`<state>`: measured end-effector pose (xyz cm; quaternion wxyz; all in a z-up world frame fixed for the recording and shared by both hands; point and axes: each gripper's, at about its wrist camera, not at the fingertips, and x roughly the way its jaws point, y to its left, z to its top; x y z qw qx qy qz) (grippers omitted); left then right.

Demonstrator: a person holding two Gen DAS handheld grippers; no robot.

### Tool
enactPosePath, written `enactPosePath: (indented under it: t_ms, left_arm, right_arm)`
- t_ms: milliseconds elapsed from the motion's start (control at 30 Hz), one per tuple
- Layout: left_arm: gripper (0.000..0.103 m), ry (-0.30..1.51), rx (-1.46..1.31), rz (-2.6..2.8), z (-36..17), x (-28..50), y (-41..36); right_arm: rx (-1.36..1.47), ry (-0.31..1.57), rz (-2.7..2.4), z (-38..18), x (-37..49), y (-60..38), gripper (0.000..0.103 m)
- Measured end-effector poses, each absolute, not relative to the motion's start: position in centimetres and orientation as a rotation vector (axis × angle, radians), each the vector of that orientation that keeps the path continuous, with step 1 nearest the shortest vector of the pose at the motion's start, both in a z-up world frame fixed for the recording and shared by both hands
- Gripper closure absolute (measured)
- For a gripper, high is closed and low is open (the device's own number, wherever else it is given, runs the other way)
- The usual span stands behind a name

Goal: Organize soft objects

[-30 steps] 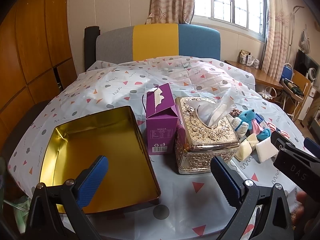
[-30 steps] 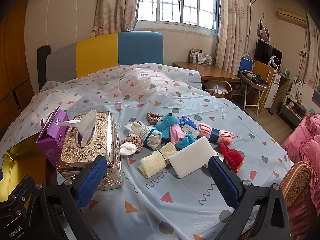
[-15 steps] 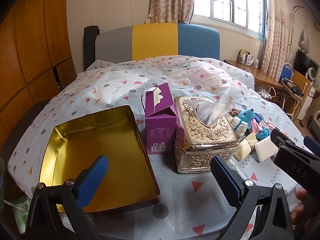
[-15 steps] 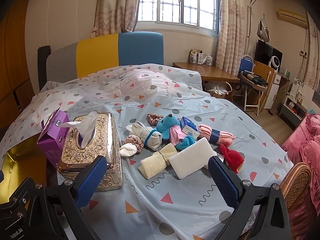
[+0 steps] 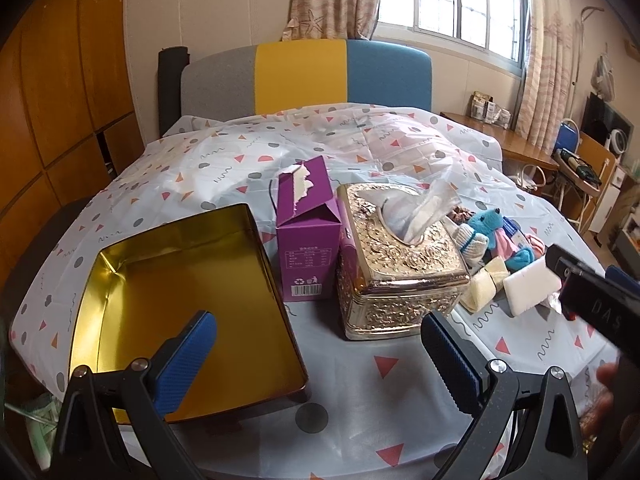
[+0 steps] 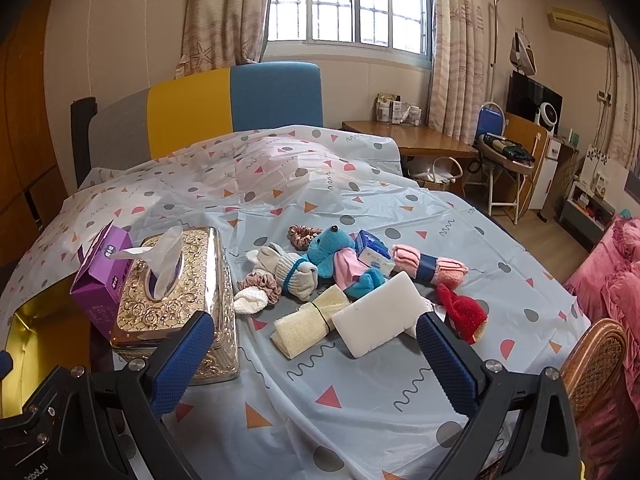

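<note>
A bed with a dotted plastic cover (image 6: 320, 360) fills the room. The right hand-held gripper (image 6: 312, 344) is spread wide and holds nothing. The white foam block (image 6: 378, 320) lies just past it, near the blue knitted bear (image 6: 328, 246). The left hand-held gripper (image 5: 316, 344) is spread too, over the gold metal tin (image 5: 176, 280).

The ornate tissue box (image 6: 180, 300) walls off the soft pile: purple carton (image 5: 308, 236) touching its left side, open gold tin (image 5: 180, 304) farther left with a bare interior. Right of the tissue box, the white sponge (image 6: 380, 320) and cream cloth (image 6: 312, 320) front the pile; bare bedcover (image 6: 360, 408) lies nearer.
</note>
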<state>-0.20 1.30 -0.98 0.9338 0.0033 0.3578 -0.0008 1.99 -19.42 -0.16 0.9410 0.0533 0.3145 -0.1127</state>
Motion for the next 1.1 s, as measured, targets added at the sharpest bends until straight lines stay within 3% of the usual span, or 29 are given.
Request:
enactPosePath:
  t_ms: [267, 667, 1100]
  left_arm:
    - [0.0, 0.799, -0.13, -0.345, -1.0, 0.5, 0.0]
    - [0.0, 0.802, 0.141, -0.656, -1.1, 3.7, -12.6]
    - [0.0, 0.82, 0.525, -0.71, -7.9, 8.8, -24.6]
  right_arm:
    - [0.335, 0.701, -0.183, -1.0, 3.1, -26.5, 0.0]
    - [0.527, 0.674, -0.334, -1.9, 1.7, -38.1, 0.0]
    - [0.609, 0.667, -0.36, -3.1, 1.0, -41.5, 0.0]
